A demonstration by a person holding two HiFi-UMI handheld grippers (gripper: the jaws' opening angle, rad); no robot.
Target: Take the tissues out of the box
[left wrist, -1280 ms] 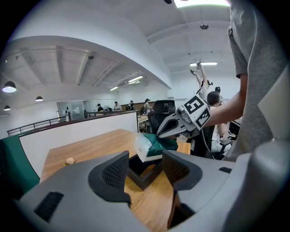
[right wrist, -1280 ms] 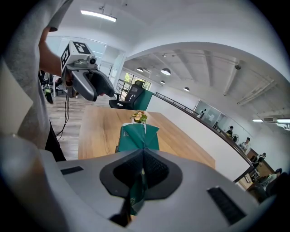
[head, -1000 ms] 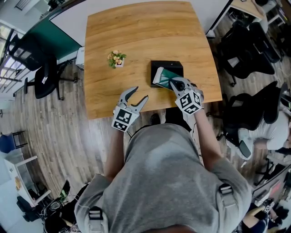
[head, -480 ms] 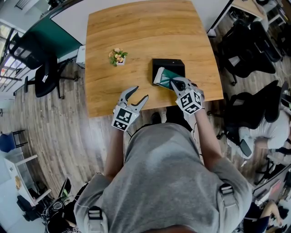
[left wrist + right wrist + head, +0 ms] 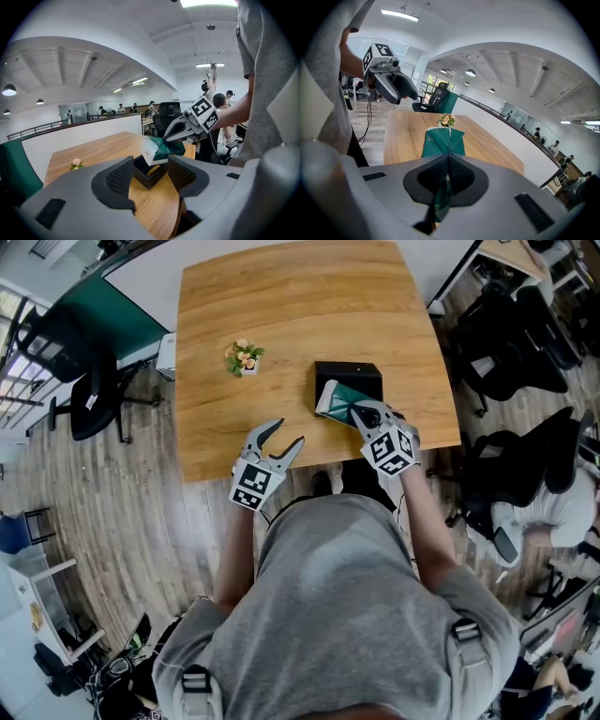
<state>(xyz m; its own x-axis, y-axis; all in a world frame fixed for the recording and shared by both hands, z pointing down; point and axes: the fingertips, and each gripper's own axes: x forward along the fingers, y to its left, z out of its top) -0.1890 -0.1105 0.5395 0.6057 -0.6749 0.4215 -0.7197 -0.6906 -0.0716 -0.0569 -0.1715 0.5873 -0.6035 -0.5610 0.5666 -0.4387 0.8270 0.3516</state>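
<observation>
right gripper (image 5: 358, 413) pinched tight on tissue pack (image 5: 336, 397), tilted up out of box (image 5: 352, 373) for pulling free | left gripper (image 5: 281, 437) jaws wide; empty; just on standby

The tissues (image 5: 337, 397), a soft green pack with a white left end, hang tilted over the open top of the box (image 5: 361, 373) (black, square), their near right end pinched in the right gripper (image 5: 360, 412). The box sits near right on the table (image 5: 281, 324).
</observation>
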